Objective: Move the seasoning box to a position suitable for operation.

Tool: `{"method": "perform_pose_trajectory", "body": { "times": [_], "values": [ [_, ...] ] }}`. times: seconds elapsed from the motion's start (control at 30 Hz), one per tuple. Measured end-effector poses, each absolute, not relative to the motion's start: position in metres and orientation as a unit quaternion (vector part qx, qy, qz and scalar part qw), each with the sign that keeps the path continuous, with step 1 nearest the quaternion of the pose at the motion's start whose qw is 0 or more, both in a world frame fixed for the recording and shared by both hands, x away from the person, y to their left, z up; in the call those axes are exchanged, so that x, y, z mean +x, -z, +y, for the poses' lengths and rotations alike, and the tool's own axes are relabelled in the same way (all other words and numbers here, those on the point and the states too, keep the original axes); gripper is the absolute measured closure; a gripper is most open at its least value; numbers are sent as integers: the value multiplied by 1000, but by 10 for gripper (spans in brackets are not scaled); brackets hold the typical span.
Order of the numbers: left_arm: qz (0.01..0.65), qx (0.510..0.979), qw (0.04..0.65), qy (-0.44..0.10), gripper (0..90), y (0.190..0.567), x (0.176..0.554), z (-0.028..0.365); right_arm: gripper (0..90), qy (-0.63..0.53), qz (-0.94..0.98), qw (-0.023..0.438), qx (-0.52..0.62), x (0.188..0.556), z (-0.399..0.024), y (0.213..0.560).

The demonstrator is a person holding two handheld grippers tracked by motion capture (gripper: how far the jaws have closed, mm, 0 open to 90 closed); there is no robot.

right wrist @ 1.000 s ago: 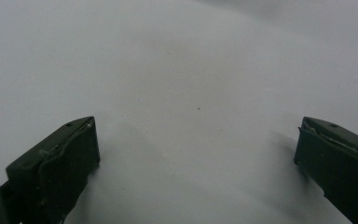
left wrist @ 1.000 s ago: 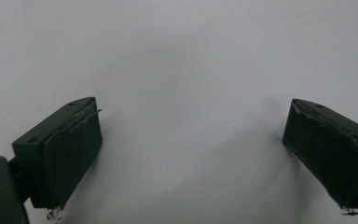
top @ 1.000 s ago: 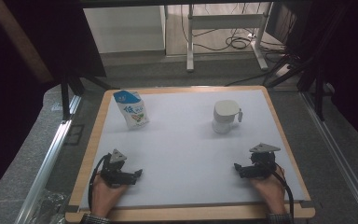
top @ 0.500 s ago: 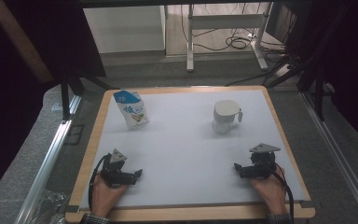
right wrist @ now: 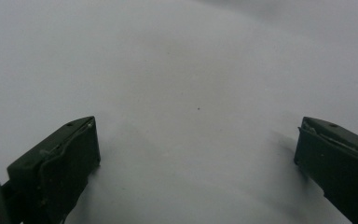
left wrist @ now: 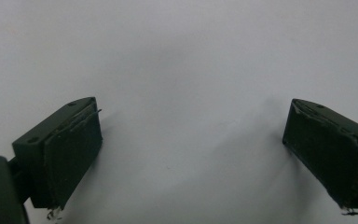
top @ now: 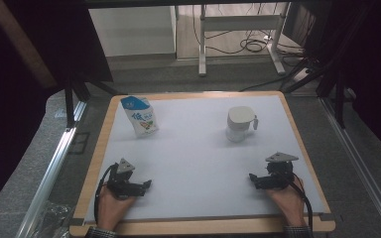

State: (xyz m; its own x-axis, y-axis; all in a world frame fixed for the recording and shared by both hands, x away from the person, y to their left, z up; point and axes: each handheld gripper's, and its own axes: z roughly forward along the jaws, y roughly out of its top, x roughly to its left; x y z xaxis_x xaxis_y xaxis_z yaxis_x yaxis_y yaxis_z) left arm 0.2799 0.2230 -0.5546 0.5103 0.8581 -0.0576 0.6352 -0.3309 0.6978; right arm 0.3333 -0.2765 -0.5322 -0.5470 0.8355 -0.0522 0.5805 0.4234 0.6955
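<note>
well, both tools, left tool (top: 146, 184) and right tool (top: 252, 177), rest wide open and empty near the blue-white pouch (top: 140, 116) and white lidded cup (top: 240, 124).

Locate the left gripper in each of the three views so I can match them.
High view: left gripper lies near the table's front left, jaws pointing right.
Left gripper view: left gripper, jaws wide apart, nothing between.
Right gripper view: not in it.
Shared landmark: the white table surface.

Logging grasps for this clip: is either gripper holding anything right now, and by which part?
Nothing is held. The left gripper and right gripper both have open jaws over the bare white mat, well short of the pouch and the pitcher.
</note>
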Motion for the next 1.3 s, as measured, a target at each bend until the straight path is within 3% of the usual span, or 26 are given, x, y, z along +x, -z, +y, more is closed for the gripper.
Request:
{"method": "perform_pose_trajectory", "body": {
  "times": [0.23,1.3],
  "values": [
    [467,800,340,-163,45,555,280,223,106,-330,817,203,428,331,-277,527],
    [465,801,339,-163,45,554,280,223,176,-383,805,187,412,372,-279,487]
  ]
}}
